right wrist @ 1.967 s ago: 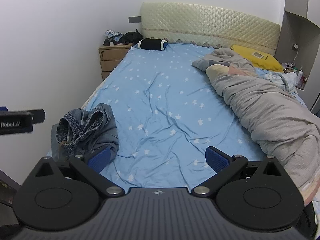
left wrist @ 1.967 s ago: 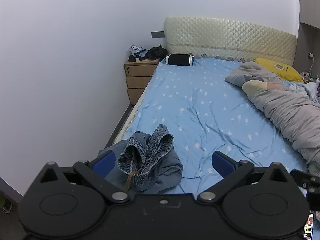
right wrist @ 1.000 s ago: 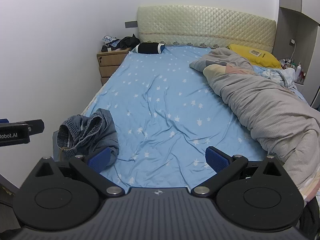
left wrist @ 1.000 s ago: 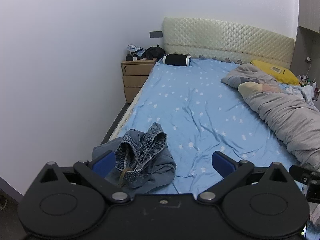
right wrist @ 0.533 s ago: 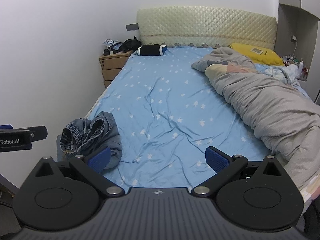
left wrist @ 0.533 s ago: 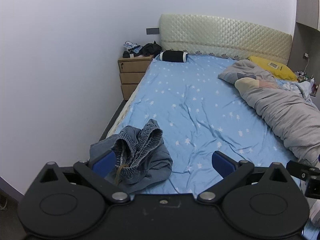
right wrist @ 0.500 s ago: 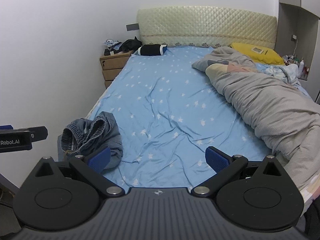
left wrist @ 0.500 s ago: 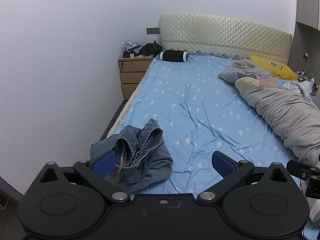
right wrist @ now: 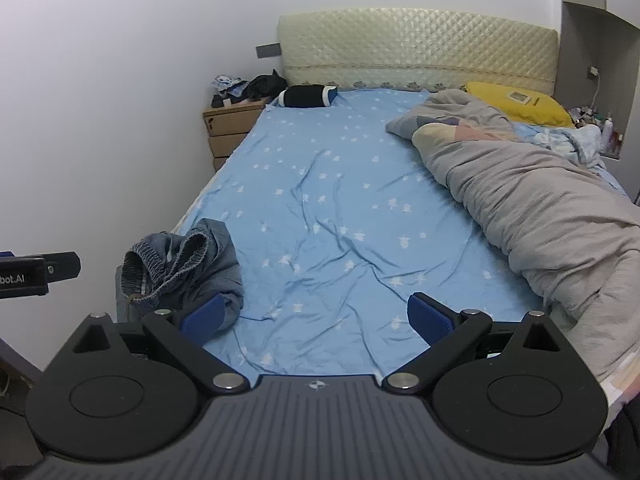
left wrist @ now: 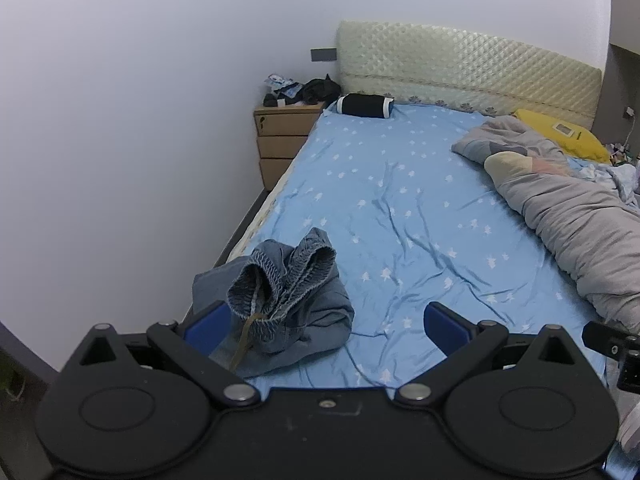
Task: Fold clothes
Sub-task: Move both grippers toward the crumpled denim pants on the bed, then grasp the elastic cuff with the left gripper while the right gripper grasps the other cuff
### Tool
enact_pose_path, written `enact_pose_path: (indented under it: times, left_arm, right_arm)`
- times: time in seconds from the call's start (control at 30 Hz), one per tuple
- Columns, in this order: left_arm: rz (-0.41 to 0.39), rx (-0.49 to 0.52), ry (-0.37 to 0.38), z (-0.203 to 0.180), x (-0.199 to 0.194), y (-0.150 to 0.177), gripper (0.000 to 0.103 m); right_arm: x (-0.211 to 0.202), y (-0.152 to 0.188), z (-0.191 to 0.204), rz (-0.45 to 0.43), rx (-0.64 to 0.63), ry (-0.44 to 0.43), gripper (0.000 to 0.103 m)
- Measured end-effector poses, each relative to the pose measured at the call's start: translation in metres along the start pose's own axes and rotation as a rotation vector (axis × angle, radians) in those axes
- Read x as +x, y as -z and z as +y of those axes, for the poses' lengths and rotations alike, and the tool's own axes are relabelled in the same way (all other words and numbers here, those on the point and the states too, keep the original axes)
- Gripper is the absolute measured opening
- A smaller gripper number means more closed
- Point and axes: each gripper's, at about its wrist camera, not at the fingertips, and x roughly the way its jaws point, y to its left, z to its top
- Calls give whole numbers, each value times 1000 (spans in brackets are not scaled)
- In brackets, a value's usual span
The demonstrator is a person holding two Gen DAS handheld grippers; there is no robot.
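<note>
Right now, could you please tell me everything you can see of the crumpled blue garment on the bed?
The garment is faded blue, denim-looking cloth, bunched in a heap rather than spread flat. A gathered, elasticated waistband stands up at the top, open in loops, and a tan drawstring hangs from it. It lies at the near left corner of the star-printed blue sheet, close to the mattress edge by the wall. Both grippers are open and neither holds it: the left gripper frames it, while the right gripper has it just beyond its left finger.
</note>
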Motion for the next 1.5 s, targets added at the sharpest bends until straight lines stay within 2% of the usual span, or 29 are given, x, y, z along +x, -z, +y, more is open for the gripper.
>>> enact_pose_path:
  times: [0.23, 0.33, 0.47, 0.6, 0.7, 0.77, 0.87, 1.0, 1.13, 1.27, 1.37, 1.4, 1.43, 1.5]
  left_arm:
    - [3, -53, -65, -1, -9, 8, 103]
    - [16, -73, -75, 1, -8, 11, 103]
    - [42, -105, -104, 11, 1, 19, 103]
    - [71, -134, -108, 26, 18, 24, 103]
    - [83, -130, -123, 46, 47, 22, 101]
    - [103, -133, -102, 62, 73, 17, 101]
    - [141, -160, -73, 88, 111, 8, 94]
    - [173, -145, -64, 121, 169, -10, 92]
    - [195, -64, -70, 139, 221, -20, 80]
    - [211, 3, -35, 146, 269, -24, 74]
    - [241, 64, 2, 144, 300, -18, 62]
    - [256, 71, 2, 144, 307, -15, 52]
    - [272, 77, 1, 145, 314, -12, 47]
    - [275, 63, 8, 154, 325, -10, 44]
  right_arm:
    - [0, 8, -7, 8, -22, -90, 100]
    - [-3, 7, -9, -11, -23, -174, 100]
    - [1, -1, -3, -25, -55, -220, 100]
    - [22, -15, 7, -8, -48, -283, 99]
    - [46, -27, 22, 5, -43, -311, 96]
    - [65, -34, 35, 15, -51, -315, 92]
    - [97, -47, 62, 33, -86, -301, 90]
    - [143, -59, 99, 99, -159, -290, 86]
    - [191, -66, 127, 136, -238, -283, 81]
    - [244, -70, 149, 199, -309, -269, 78]
    - [282, -67, 163, 271, -377, -262, 73]
    - [294, -64, 165, 306, -393, -265, 67]
    - [304, -61, 168, 326, -409, -260, 61]
    - [321, -55, 175, 349, -460, -254, 56]
